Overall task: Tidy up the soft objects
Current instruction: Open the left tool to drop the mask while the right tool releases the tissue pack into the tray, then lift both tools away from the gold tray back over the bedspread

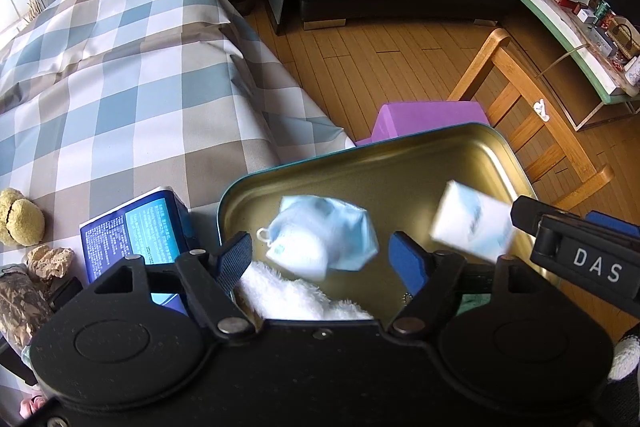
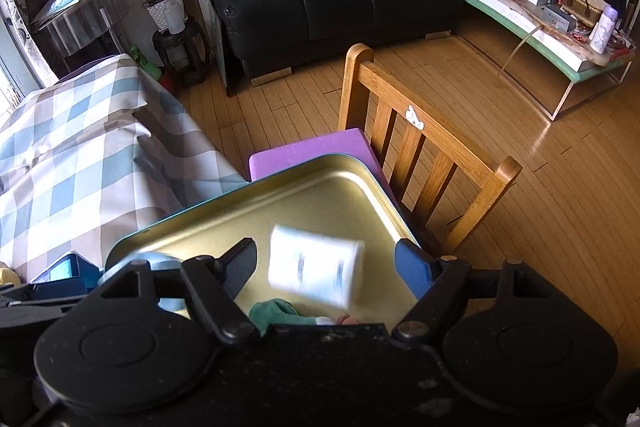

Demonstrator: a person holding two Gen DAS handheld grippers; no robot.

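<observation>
Blurred tissue pack and crumpled face mask appear mid-drop over the gold tin tray, lower frame, between my wide-spread right tool and left tool.

The white pack between the right fingers is motion-blurred — its print unreadable. The mask is blurred too. Green cloth and white fleece lie half hidden behind the gripper bodies.
</observation>
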